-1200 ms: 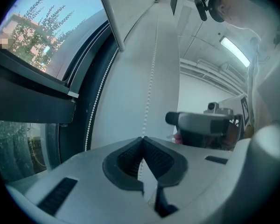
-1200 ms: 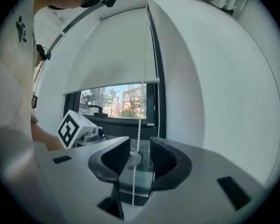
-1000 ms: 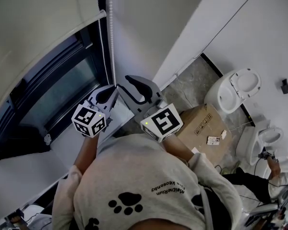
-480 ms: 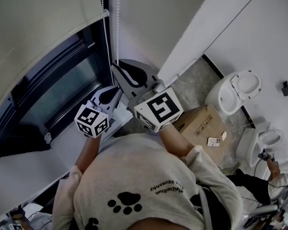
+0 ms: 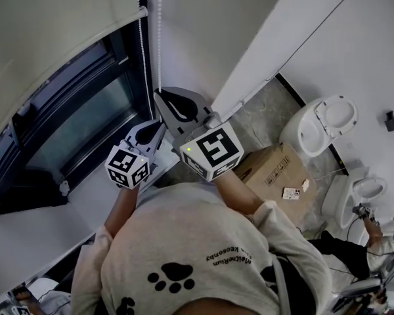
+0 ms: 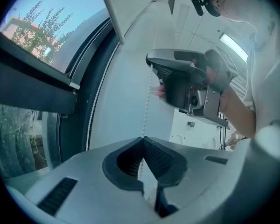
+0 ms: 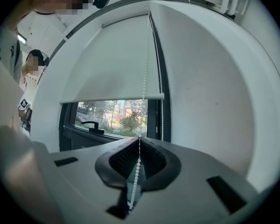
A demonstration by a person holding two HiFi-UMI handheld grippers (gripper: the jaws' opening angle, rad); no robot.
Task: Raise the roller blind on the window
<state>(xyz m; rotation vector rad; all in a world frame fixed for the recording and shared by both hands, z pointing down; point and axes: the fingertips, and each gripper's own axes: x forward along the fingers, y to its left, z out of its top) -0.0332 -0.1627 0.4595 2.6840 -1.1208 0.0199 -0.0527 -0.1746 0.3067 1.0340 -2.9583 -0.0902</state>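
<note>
Your right hand-held gripper (image 5: 160, 97) is sitting higher than before, and its jaws have just been closing onto the bead chain (image 5: 159, 38) beside the half-lowered roller blind (image 5: 46, 38). Your left hand-held gripper (image 5: 157, 126) is clamping the chain below. Be pulling straight down.

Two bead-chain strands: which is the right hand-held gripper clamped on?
The strand in front of the blind; it runs into the just-closed jaws of the right hand-held gripper. The other strand hangs free along the dark frame.
</note>
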